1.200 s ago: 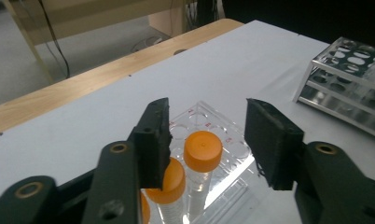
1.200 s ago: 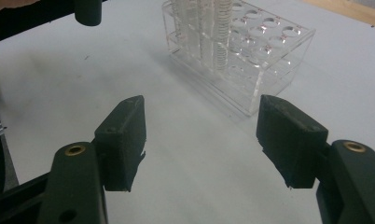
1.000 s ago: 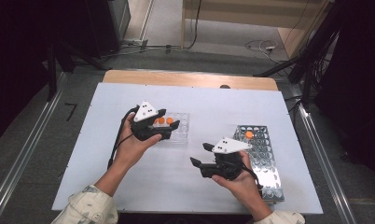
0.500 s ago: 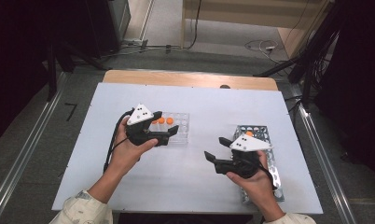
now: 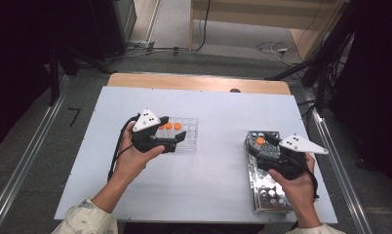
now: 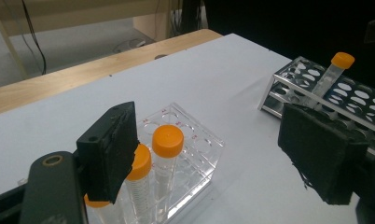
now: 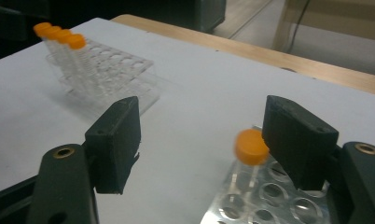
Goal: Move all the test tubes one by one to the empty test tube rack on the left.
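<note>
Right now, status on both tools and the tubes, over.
Left tool open at clear rack, nothing gripped. Right tool open over metal rack, orange-capped tube standing free between jaws. Nothing in the way.

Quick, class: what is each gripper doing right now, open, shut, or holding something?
Left gripper: open, holding nothing, beside the orange-capped tubes.
Right gripper: open, holding nothing, at the metal rack.
</note>
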The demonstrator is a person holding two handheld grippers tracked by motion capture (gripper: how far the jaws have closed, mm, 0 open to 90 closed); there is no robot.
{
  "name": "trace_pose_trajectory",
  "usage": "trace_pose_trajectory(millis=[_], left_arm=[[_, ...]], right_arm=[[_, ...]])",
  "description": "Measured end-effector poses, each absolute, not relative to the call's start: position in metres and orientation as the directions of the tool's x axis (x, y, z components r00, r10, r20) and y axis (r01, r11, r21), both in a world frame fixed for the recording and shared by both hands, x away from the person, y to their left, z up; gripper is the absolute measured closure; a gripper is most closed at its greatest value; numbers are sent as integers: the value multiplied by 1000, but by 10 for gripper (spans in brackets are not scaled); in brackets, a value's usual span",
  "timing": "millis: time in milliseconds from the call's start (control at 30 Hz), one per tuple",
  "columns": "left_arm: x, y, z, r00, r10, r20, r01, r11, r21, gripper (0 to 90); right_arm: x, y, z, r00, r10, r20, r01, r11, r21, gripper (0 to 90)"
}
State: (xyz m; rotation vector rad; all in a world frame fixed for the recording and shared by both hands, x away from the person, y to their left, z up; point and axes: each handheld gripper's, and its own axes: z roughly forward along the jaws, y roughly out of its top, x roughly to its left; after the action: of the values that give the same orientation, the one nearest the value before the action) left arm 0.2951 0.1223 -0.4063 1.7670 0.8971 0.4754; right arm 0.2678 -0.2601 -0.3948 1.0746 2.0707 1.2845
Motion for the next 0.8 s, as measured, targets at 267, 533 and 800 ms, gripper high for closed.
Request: trace_pose_trajectory(millis=[267, 533, 800], left_arm=[[295, 122, -407, 641, 762, -96, 347, -175, 921, 213], [296, 121, -409, 642, 761, -97, 352, -179, 919, 213], [295, 118, -409, 651, 753, -99, 352, -183, 918, 213]], right_arm=[[283, -281, -409, -539, 842, 3, 397, 251, 883, 294], [293, -280, -424, -600, 798, -65, 403, 371, 837, 403], [303, -279, -432, -625, 777, -75, 440, 430, 788, 533]])
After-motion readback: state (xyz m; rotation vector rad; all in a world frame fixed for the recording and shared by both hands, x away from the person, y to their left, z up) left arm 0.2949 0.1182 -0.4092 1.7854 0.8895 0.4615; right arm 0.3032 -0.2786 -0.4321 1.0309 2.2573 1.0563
